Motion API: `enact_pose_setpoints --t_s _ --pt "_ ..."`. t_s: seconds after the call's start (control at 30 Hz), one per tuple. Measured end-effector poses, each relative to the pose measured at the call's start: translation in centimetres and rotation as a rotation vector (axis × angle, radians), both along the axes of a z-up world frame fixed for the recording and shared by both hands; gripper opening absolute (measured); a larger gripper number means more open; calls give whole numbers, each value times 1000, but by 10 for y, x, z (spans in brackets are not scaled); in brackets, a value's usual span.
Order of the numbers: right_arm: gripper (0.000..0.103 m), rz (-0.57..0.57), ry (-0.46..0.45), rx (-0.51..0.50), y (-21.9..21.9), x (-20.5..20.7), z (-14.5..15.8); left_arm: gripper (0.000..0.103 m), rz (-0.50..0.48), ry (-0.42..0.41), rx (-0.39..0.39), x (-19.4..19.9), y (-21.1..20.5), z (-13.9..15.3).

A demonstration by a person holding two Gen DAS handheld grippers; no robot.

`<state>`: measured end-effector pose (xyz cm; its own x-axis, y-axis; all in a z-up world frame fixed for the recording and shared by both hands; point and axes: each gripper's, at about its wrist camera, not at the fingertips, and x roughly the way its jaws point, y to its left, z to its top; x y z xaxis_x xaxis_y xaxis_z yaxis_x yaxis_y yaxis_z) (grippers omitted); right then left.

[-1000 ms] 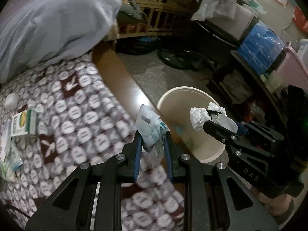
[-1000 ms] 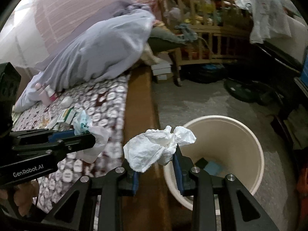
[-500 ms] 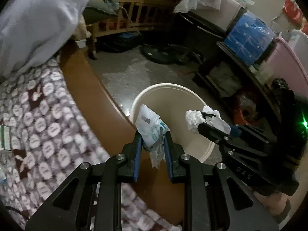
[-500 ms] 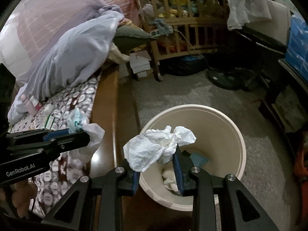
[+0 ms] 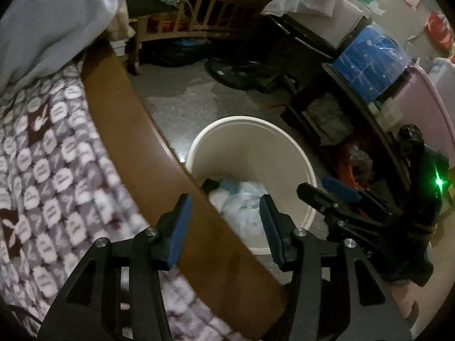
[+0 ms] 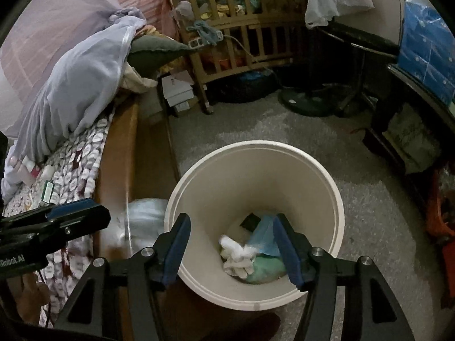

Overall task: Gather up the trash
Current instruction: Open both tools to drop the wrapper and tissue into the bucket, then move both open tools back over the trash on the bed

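A cream round bin (image 5: 250, 147) (image 6: 256, 176) stands on the floor beside the bed's wooden edge. Crumpled white tissue (image 6: 237, 255) lies inside it with other trash. A clear plastic wrapper (image 5: 244, 207) shows blurred over the bin's mouth, and in the right wrist view (image 6: 142, 221) it is a blur beside the rim. My left gripper (image 5: 224, 221) is open and empty above the bed edge and bin. My right gripper (image 6: 230, 244) is open and empty over the bin; it also shows in the left wrist view (image 5: 327, 190).
The patterned bed cover (image 5: 42, 147) and wooden bed frame (image 5: 136, 130) lie to the left. A small green box (image 6: 48, 190) sits on the bed. A wooden crib (image 6: 241, 28), fan base (image 6: 307, 102) and dark shelves (image 5: 355, 108) ring the floor.
Both grippers have opened. The tissue has dropped from the right gripper into the bin, and the plastic wrapper has left the left gripper and is falling.
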<state>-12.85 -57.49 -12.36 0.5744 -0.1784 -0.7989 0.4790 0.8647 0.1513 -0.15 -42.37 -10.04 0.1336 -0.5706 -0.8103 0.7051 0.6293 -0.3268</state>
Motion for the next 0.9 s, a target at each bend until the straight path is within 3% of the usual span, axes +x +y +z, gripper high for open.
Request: enact_pose_setpoints --t_s 0.37,0.9 --pt "58 61 0 5 31 16 4 48 111 -101 84 8 51 5" --pt "60 258 12 -15 129 71 10 48 320 -174 157 29 160 7"
